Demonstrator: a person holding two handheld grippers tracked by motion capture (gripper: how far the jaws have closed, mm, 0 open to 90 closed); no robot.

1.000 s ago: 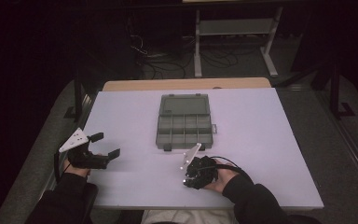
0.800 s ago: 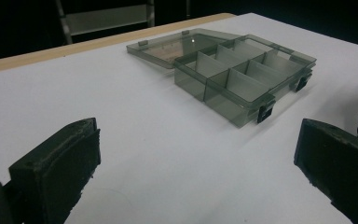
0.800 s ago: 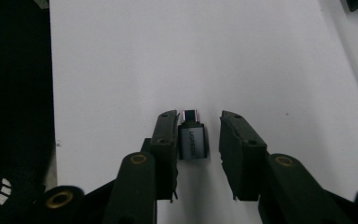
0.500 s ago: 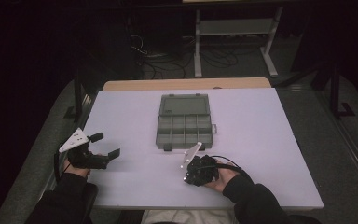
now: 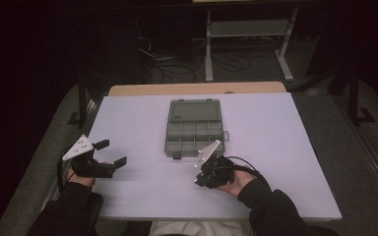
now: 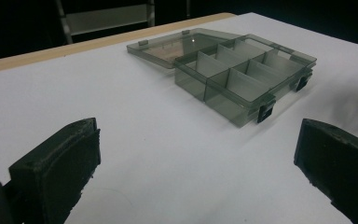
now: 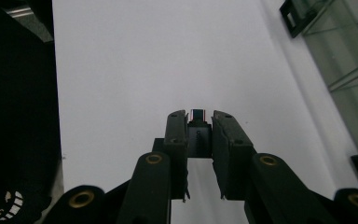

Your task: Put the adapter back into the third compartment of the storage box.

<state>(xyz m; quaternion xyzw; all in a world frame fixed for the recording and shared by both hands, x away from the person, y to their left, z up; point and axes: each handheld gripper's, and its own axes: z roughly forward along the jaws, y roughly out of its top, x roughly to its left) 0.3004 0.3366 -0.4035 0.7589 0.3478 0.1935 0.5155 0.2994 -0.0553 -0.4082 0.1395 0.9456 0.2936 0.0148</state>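
High view: right hand-held gripper (image 5: 200, 178) clamps small black part (image 7: 198, 135); left hand-held gripper (image 5: 113, 153) agape (organizer box (image 5: 195, 129) nearby).

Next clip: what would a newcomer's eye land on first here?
Probably the smoky clear compartment box lying open mid-table on the white table, lid flat behind it, its compartments apparently empty. Next, the right hand-held gripper just in front of the box, jaws closed on a small dark block. The left hand-held gripper rests near the table's left edge, jaws wide apart.
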